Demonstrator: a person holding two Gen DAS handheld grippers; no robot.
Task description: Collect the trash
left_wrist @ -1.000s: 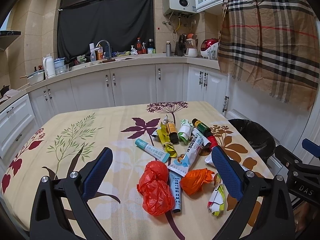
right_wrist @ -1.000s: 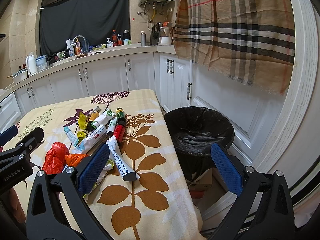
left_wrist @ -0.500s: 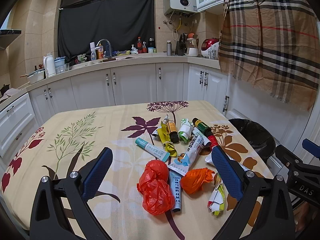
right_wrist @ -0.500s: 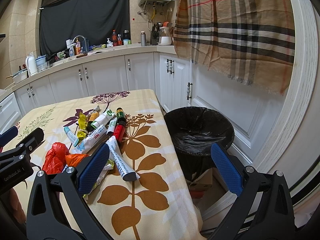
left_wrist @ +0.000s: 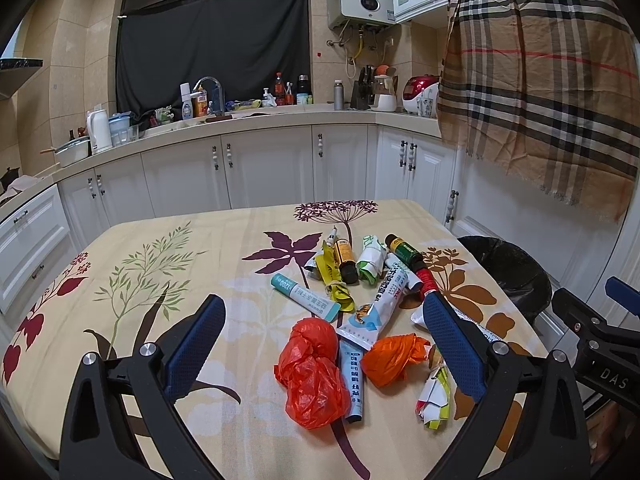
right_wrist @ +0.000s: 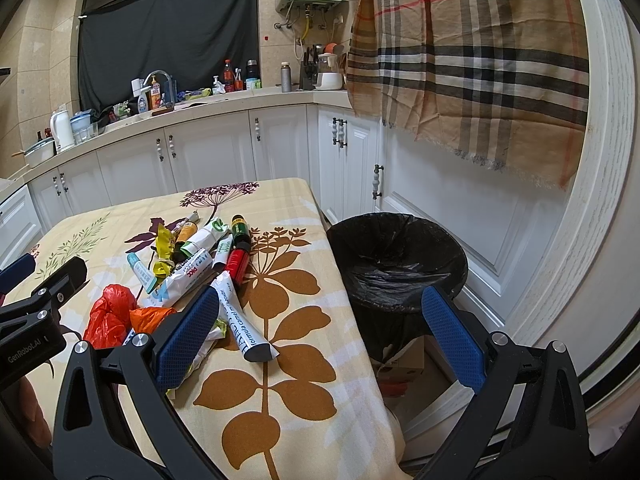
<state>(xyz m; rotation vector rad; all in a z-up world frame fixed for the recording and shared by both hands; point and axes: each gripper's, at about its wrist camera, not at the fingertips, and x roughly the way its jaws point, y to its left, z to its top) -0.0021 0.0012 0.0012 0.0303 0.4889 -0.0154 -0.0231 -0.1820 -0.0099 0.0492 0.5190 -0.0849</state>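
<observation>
Your left hand-held gripper [left_wrist: 324, 344] stands wide open over the litter pile in the lower centre of the left wrist view; it holds nothing. Your right hand-held gripper [right_wrist: 320, 332] is likewise spread and empty, its left finger above the edge of the pile and its right finger in front of the trash bin [right_wrist: 396, 264], which stands on the floor just beside the tabletop [right_wrist: 280, 360], centre right of the right wrist view.

Handling, as a judgement:
- Red plastic bag [left_wrist: 314, 376] and orange plastic bag [left_wrist: 394, 360] — crumpled film, very light and soft. Pinch the bunched middle; a hold on a loose flap may slip.
- White tube [right_wrist: 244, 328] near the tabletop edge and teal-capped tube [left_wrist: 306, 298] — semi-stiff, smooth, likely slippery. Close across the flat body, not the cap.
- Green-labelled bottle [left_wrist: 404, 250] and amber bottle [left_wrist: 346, 258] — rigid and round, likely to roll, heavier than the rest. Take them across the middle.
- Folded wrapper [left_wrist: 434, 396] at lower right — thin and flat; it needs a low approach.

Legible writing: "1000" on the teal-capped tube in the left wrist view; "GenRobot.AI" on the left unit's body, seen at lower left in the right wrist view; "DAS" on the right unit at the lower right edge of the left wrist view. Print on the other tubes is too small to read with confidence.
</observation>
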